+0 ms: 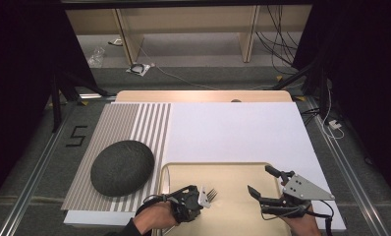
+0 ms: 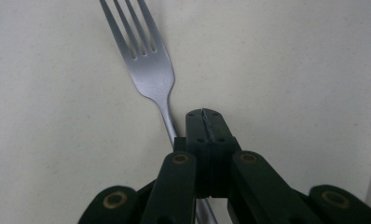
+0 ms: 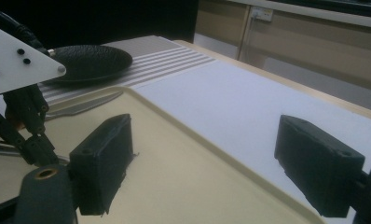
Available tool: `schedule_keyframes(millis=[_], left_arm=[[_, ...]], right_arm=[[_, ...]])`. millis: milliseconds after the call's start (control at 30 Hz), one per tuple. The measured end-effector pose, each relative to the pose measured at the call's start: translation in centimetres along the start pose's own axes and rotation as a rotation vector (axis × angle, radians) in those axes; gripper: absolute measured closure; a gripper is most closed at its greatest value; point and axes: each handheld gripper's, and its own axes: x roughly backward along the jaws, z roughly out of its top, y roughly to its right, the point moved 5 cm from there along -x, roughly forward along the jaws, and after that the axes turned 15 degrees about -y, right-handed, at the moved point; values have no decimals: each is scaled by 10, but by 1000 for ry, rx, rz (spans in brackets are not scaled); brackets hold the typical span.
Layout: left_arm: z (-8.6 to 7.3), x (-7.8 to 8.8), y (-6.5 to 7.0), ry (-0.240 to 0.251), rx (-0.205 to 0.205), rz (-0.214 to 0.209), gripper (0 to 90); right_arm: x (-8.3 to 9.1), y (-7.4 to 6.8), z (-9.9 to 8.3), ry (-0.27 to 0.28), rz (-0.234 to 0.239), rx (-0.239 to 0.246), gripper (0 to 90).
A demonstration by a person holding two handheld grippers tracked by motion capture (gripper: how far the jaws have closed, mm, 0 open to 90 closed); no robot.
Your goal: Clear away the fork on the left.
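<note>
One beige tray sits at the near edge of the table, on a white mat that covers most of the top. Inside the tray lies a metal fork, tines pointing away from the left gripper, and in the right gripper view a second piece of cutlery, perhaps a knife, lies along the tray's far rim. To the left of the tray, a dark, rough-surfaced oval plate rests on a grey-and-white striped placemat; I can't tell if it holds anything.

The left gripper has its jaws brought together, clamped on the neck of the fork just below the tines, the handle running back under them. The right gripper hangs over the right part of the tray with its jaws spread wide apart and nothing between them, well apart from the fork.

The one bit of writing I can read is a black "5" marked on the floor left of the table.
</note>
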Motion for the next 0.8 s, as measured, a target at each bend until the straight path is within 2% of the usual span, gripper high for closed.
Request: schedule_keyframes(millis=[367,800], left_arm=[[-11,0,-16,13,71,3,892],[-22,1,-28,6,115,0,893]], right_arm=[[0,0,0,-1,0,2,201],[0,0,0,-1,-1,1,201]])
